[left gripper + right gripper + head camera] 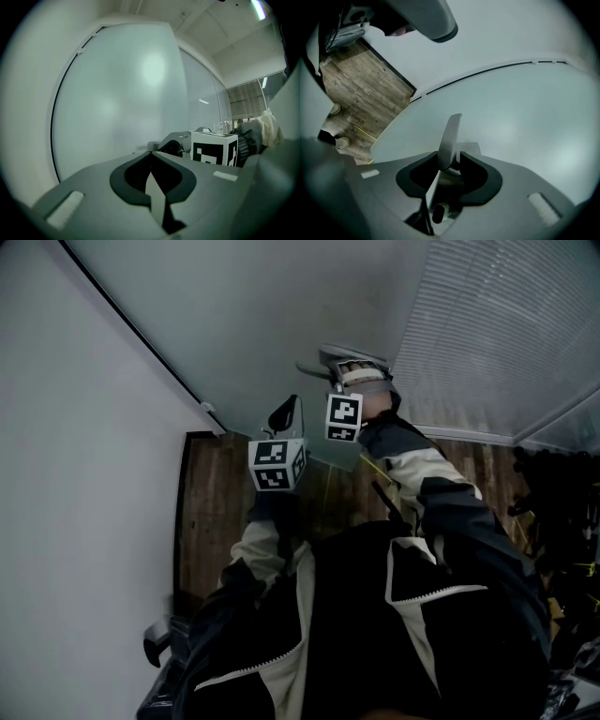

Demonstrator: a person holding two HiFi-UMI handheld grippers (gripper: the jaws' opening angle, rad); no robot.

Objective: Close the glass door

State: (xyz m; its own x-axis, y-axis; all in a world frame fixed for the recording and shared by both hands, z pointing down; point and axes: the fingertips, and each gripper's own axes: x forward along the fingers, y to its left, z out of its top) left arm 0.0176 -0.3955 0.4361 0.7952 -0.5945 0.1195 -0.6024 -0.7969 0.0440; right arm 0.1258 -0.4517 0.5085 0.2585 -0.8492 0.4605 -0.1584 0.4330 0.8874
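The frosted glass door (pixel 281 306) fills the top of the head view and the background of both gripper views (pixel 122 93) (pixel 525 117). Its metal lever handle (pixel 450 136) stands between the pads of my right gripper (pixel 451 161), which is shut on it. In the head view that gripper (pixel 349 371) reaches up to the handle (pixel 323 360) on the door. My left gripper (pixel 286 413) hovers just below and left of it, short of the glass. Its jaws (pixel 151 154) are shut with nothing between them. The right gripper's marker cube (pixel 213 147) shows to its right.
A white wall (pixel 75 427) runs down the left, edged by a black frame strip (pixel 141 329). Wood floor (pixel 216 512) lies below the door. A glass panel with blinds (pixel 506 324) stands at the right, with dark equipment (pixel 562 521) under it.
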